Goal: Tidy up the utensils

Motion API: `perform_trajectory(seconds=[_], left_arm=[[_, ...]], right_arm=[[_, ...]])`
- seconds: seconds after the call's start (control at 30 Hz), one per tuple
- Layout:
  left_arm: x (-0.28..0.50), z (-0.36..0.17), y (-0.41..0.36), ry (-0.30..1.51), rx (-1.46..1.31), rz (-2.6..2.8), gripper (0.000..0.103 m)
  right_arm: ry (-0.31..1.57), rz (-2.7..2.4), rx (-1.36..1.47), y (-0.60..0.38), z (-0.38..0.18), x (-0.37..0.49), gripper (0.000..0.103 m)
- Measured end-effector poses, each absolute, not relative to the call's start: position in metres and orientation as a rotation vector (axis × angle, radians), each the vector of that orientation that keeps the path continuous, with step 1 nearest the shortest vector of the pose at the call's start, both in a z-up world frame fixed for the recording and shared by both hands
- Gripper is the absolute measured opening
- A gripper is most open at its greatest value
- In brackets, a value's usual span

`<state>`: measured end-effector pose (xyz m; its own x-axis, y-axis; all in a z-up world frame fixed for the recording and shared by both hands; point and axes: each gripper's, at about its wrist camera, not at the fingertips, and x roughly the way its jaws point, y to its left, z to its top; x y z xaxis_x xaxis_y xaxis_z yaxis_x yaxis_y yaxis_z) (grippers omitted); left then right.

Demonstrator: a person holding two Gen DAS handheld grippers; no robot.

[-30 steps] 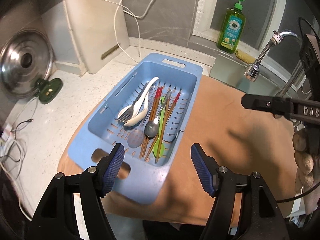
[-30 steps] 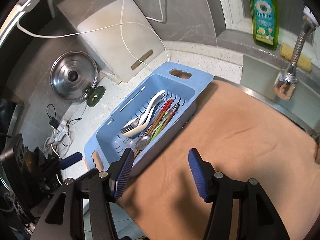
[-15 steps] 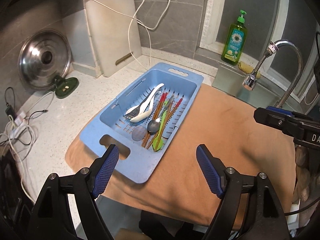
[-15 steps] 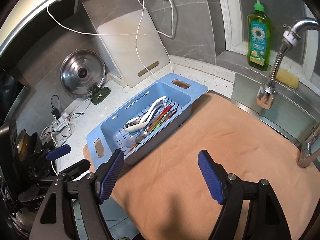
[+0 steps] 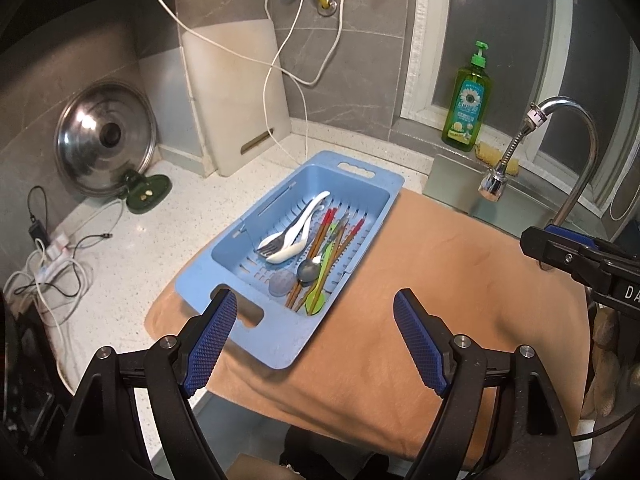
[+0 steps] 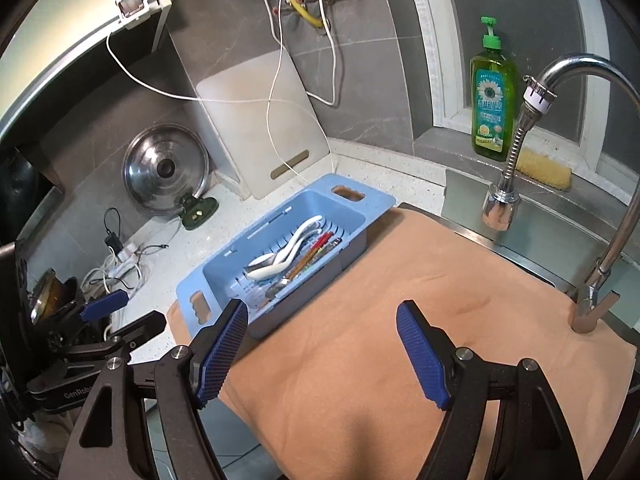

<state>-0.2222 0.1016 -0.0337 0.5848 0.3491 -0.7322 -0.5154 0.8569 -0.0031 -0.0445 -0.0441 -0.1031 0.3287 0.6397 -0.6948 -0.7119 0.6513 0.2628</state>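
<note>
Jaws wide apart and empty on left gripper (image 5: 314, 344) and right gripper (image 6: 322, 354) alike, held over the tan cloth (image 5: 420, 280) short of the blue basket (image 5: 280, 344). Found the utensils (image 5: 316, 240) heaped lengthwise in that basket, which fitted a gathered lot or one awaiting sorting; any pick would have needed one thin handle pinched clear of its neighbours. Read the pile plainly from the left view, with perhaps a translucent spoon among it, and caught the faucet base (image 6: 588, 312) only from the right.
</note>
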Motion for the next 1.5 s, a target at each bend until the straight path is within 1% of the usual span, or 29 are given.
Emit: perform_trajectory(seconds=[0.43,1.5], left_arm=[[-0.213,-0.029,0.112,0.794,-0.218,0.508,0.081],[-0.203,-0.032,0.115,0.805,-0.21,0.482,0.081]], right_arm=[[0.827,0.899,-0.108,-0.032,-0.097,-0.042,0.074],[0.846,0.891,-0.107,-0.032,-0.101,-0.033,0.075]])
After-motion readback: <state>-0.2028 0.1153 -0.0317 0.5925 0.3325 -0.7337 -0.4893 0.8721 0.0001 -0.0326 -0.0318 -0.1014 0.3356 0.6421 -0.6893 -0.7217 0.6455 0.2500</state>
